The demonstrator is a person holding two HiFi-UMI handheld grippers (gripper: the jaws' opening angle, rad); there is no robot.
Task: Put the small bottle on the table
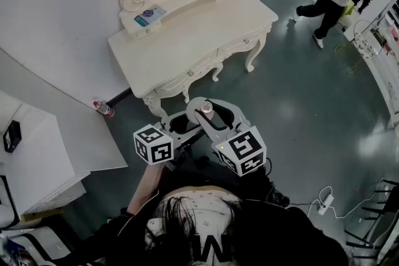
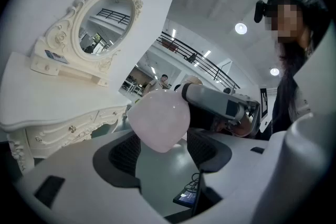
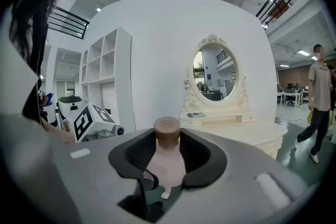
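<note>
The small bottle (image 3: 168, 161) is pale pink with a rounded, matte body that narrows to a short neck, closed by a round brown cap (image 3: 167, 129) like a cork. It stands upright between the dark ribbed pads (image 3: 138, 152) of the right gripper (image 3: 168, 150), which are pinched on its body from both sides while the neck and cap rise clear above them. In the head view the bottle (image 1: 206, 108) is held in the air over the grey floor (image 1: 299, 109), just in front of the cream dressing table (image 1: 187, 50) and not touching it. The left gripper (image 2: 165, 153) has its jaws spread wide. In the left gripper view the bottle's pink body (image 2: 159, 119) fills the middle of the picture, just above the gap between the two pads (image 2: 125, 156), and neither pad presses on it. The table's top is bare in front of its oval mirror (image 3: 214, 77).
</note>
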